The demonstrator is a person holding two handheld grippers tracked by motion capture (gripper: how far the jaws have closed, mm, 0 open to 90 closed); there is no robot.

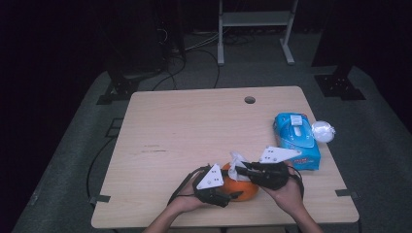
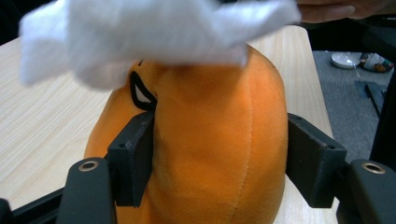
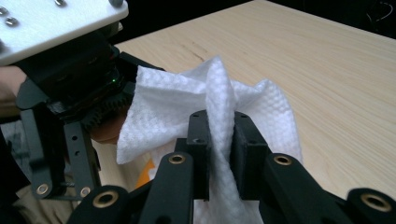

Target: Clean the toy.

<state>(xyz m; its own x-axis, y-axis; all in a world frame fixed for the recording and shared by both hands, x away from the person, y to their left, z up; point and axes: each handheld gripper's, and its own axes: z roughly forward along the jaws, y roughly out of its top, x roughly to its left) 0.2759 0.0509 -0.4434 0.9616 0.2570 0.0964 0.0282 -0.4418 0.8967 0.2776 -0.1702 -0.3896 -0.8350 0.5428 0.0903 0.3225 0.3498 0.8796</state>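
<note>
- While the left hand-held gripper (image 1: 232, 195) is squeezing the orange plush toy (image 1: 241, 188) between its two black pads, the toy is sitting on the counter (image 1: 194, 131) close to the near edge, right of its middle.
- In the left gripper view, the pads are pressing into the orange plush toy's (image 2: 215, 149) soft sides, one on each side.
- The right hand-held gripper (image 1: 239, 170) is pinching a white wipe (image 1: 237, 162), its jaws standing narrow with the fabric bunched between them.
- The white wipe (image 3: 205, 107) is lying against the top of the toy, draping over it.
- A blue wipes pack (image 1: 296, 140) is resting near the counter's right edge, with a small white round object (image 1: 322, 131) just beside it at that edge.
</note>
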